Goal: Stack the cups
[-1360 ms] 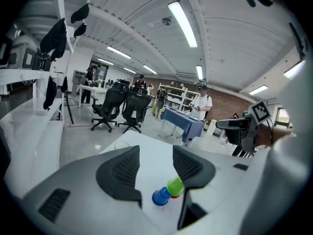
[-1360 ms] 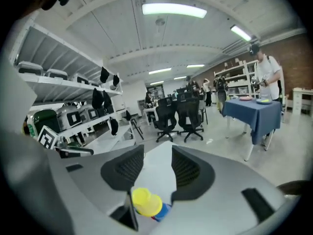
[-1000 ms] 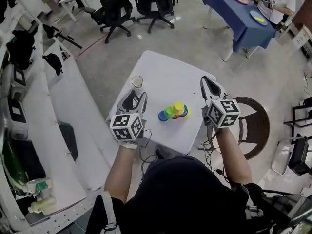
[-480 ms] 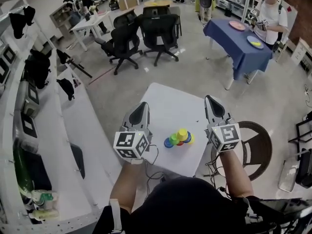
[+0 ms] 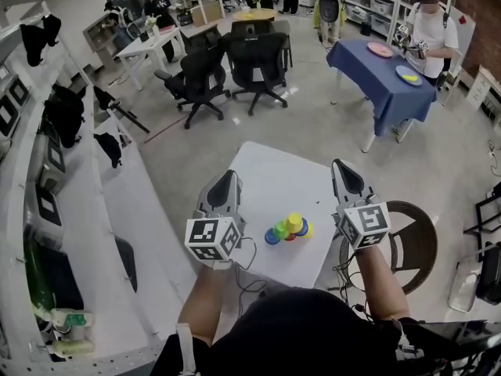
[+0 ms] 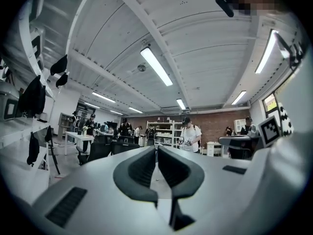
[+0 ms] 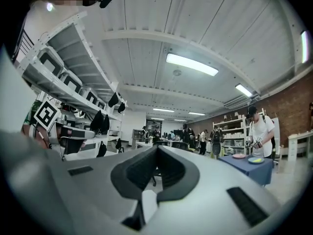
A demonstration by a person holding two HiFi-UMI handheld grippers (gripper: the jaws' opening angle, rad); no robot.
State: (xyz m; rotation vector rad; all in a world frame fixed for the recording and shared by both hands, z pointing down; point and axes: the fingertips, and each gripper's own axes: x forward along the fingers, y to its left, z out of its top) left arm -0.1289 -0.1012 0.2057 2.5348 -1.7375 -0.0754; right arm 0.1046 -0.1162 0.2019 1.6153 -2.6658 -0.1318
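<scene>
A cluster of small coloured cups [image 5: 288, 229] stands on the white table [image 5: 274, 178] near its front edge. A yellow cup [image 5: 293, 221] sits highest, with green [image 5: 279, 230], blue [image 5: 271, 238] and red ones around it. My left gripper [image 5: 228, 178] hangs above the table's left side, to the left of the cups, jaws shut and empty. My right gripper [image 5: 340, 166] hovers over the table's right edge, also shut and empty. Both point level out into the room. No cup appears in the left gripper view [image 6: 156, 151] or the right gripper view [image 7: 156, 150].
Black office chairs [image 5: 202, 81] stand beyond the table. A blue-clothed table [image 5: 380, 65] with plates and a person [image 5: 430, 30] beside it are at the far right. A round brown seat [image 5: 411, 237] sits right of the table, shelving [image 5: 47, 178] runs along the left, and cables hang below.
Both grippers have risen well above the table. The left jaws, apart a second ago, are now closed. The cups have not moved.
</scene>
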